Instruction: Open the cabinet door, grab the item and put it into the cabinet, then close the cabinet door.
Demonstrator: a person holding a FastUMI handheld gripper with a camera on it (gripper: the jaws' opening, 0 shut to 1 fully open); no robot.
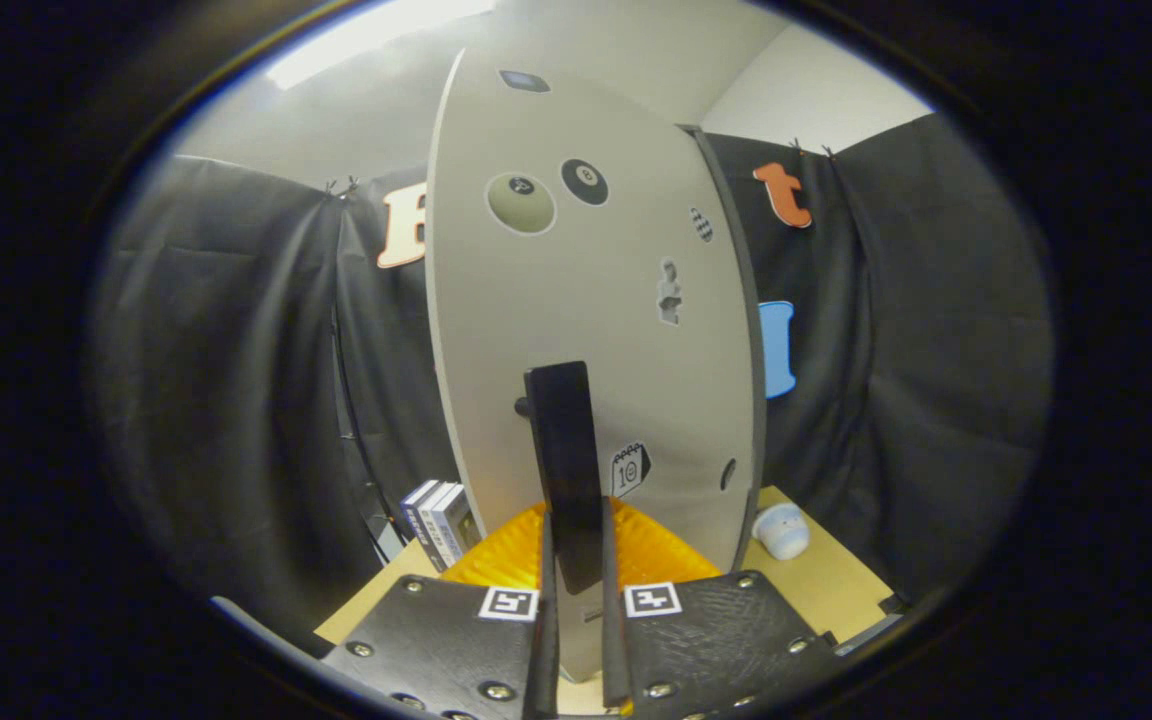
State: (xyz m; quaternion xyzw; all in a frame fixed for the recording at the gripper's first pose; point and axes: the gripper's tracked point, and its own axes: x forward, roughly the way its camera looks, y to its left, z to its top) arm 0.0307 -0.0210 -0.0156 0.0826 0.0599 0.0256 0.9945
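A pale cabinet door (586,300) with several stickers stands right in front of me. Its dark edge (741,330) shows on the right. A black upright handle bar (564,450) is fixed low on the door, and its lower end sits between my fingers. My gripper (574,545) is shut on this handle, one finger pressing each side. A small white and pale-blue rounded item (781,530) rests on the wooden tabletop (836,590), beyond the fingers to the right of the door.
A few upright books or boxes (433,522) stand on the table to the left of the door's foot. Black cloth walls (236,380) close the booth behind and on both sides. The table's edge runs close to the cloth on the right.
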